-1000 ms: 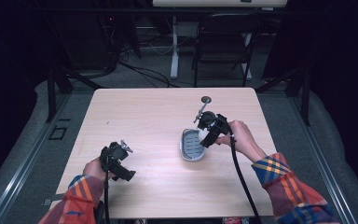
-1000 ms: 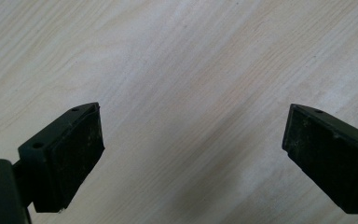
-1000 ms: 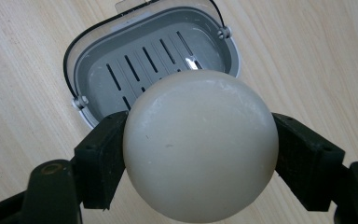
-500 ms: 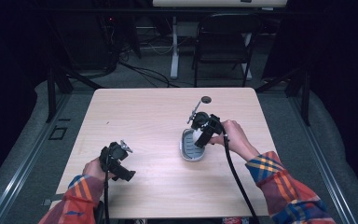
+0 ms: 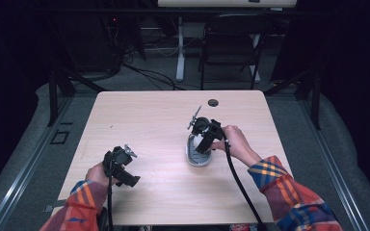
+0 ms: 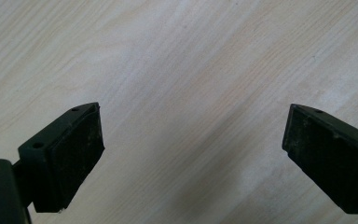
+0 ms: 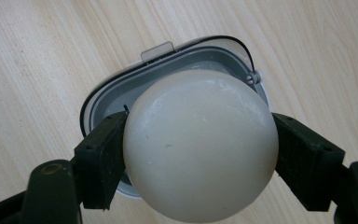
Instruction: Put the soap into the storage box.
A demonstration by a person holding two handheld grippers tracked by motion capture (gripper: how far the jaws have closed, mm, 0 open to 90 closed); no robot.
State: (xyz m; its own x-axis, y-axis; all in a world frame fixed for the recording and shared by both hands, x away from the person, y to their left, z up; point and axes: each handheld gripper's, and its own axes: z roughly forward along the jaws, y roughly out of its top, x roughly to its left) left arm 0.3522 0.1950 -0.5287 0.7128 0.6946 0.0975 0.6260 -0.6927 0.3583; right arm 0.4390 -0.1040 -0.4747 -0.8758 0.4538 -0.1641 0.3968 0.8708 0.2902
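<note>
White ball (image 7: 200, 144) between right gripper (image 7: 200, 154) jaws, hiding container (image 7: 116, 95) interior

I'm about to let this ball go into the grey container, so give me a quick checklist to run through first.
1. Grip on the white ball: both fingers of the right gripper press its sides. Ok.
2. Ball over the grey container: the opening lies right behind it. Ok.
3. Container open: no lid across the opening. Ok.
4. Container empty: the ball hides most of the inside. Cannot tell.
5. Left gripper out of the way: open, over bare table, well apart. Ok.
</note>
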